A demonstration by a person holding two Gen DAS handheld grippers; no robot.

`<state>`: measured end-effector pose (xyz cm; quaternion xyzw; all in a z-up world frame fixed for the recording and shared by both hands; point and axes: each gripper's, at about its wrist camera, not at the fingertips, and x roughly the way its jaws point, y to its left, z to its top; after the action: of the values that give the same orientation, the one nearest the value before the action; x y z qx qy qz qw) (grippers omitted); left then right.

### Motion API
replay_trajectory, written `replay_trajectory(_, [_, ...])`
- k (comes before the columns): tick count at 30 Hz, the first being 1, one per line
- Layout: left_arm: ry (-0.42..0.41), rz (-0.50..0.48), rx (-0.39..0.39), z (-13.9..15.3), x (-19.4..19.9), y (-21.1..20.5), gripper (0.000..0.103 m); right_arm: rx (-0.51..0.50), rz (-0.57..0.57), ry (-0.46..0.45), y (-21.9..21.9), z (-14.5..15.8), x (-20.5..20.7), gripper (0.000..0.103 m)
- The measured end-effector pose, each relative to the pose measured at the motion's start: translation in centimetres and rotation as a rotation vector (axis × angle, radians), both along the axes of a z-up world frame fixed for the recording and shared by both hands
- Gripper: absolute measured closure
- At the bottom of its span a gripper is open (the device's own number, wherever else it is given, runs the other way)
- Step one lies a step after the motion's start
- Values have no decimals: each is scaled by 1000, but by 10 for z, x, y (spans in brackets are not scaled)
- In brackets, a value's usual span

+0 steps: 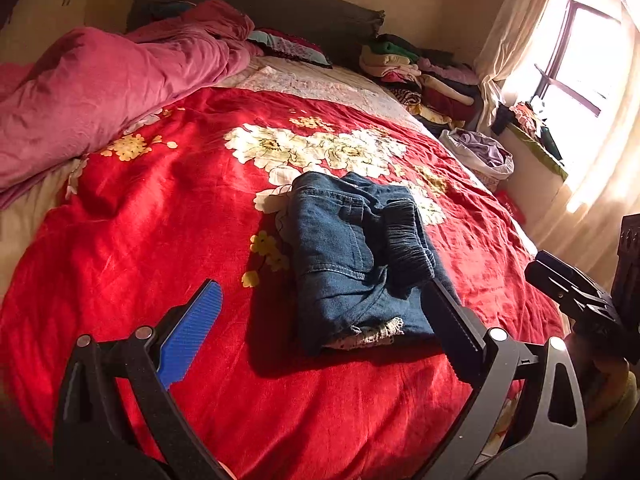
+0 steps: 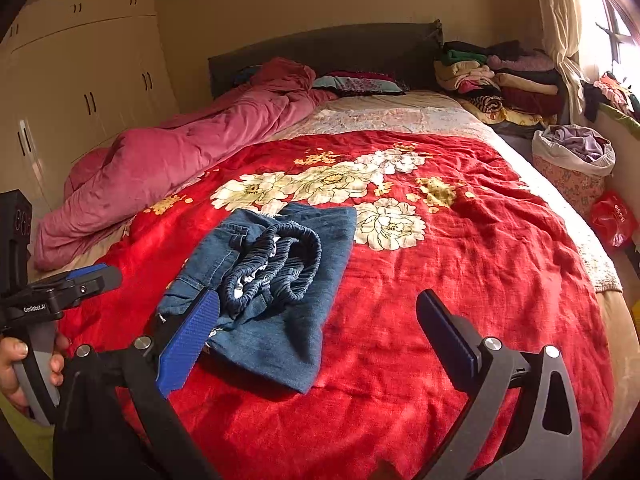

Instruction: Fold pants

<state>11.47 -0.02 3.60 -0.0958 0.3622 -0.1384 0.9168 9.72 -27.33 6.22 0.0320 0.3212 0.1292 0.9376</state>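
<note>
One pair of blue denim pants point(image 1: 352, 256) lies folded into a compact bundle on the red floral blanket point(image 1: 140, 240) in the left wrist view, its dark elastic waistband point(image 1: 404, 240) on top and a bit of pale lace showing at the near edge. The left gripper point(image 1: 320, 304) hangs above the near end of the bundle with its two fingers spread wide and nothing between the pads; the blue-padded finger point(image 1: 192, 332) stands over bare blanket, the dark one point(image 1: 452, 324) overlaps the bundle's right edge in the picture. Part of the other gripper shows at the right edge. One pink quilt point(image 1: 100, 92) is heaped along the left of the bed, one stack of folded clothes point(image 1: 424, 76) sits by the headboard, and one bag of laundry point(image 1: 480, 156) stands beside the bed near the window.

Seen from the right wrist, the same single bundle of pants point(image 2: 276, 288) lies left of centre on the blanket point(image 2: 460, 260). The right gripper point(image 2: 320, 320) is also spread wide and empty, its blue pad point(image 2: 188, 344) overlapping the bundle's near left corner. One hand point(image 2: 16, 368) at the left edge grasps the left gripper's handle. One cream wardrobe point(image 2: 80, 80) fills the left wall.
</note>
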Motion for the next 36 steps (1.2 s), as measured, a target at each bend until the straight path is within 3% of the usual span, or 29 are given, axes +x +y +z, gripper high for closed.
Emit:
replay_trajectory(16, [-23, 25, 27, -1, -38, -2, 10, -46, 24, -41, 4, 3, -35, 5])
replay_trajectory(36, [-16, 34, 54, -28, -71, -19, 10, -93, 31, -39, 19, -29, -61, 5])
